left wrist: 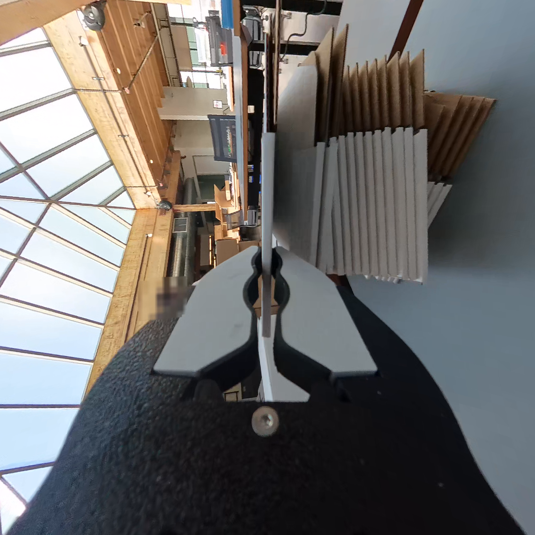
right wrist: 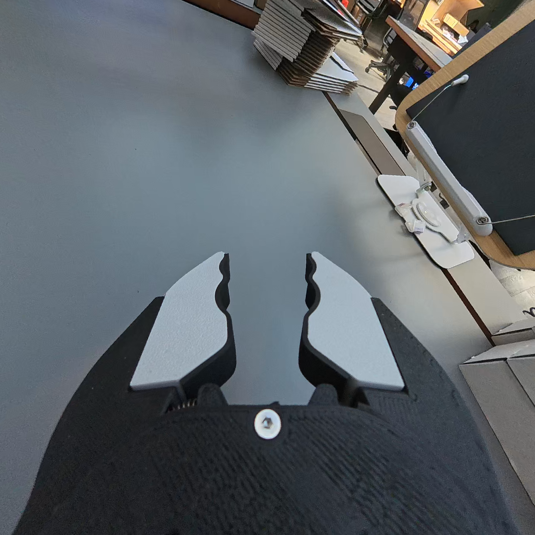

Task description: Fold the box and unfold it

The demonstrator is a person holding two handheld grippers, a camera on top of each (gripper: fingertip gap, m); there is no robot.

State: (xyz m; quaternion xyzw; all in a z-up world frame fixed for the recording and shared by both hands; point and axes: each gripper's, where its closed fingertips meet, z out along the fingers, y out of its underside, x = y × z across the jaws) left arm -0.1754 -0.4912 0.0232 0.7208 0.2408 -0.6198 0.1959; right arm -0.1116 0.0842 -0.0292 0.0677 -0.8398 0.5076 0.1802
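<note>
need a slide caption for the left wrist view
Left gripper shut on a flat box blank, seen edge-on, with a stack of blanks on the grey table beyond.

Two grippers (left wrist: 267, 260) (right wrist: 267, 254), one held box (left wrist: 267, 202), one stack of flat boxes (right wrist: 307, 43).

Grey table (right wrist: 144, 144): stack of flat boxes (right wrist: 304, 43) at top centre, monitor stand base (right wrist: 405, 197) at right edge.

A stack of flat cardboard (right wrist: 307, 43) sits at the far edge of the grey surface (right wrist: 144, 144). A white monitor arm (right wrist: 445, 179) stands on its base plate (right wrist: 428, 220) at the right edge, carrying a dark screen (right wrist: 489, 124). Skylights (left wrist: 43, 202) and wooden beams (left wrist: 130, 101) fill the ceiling.
</note>
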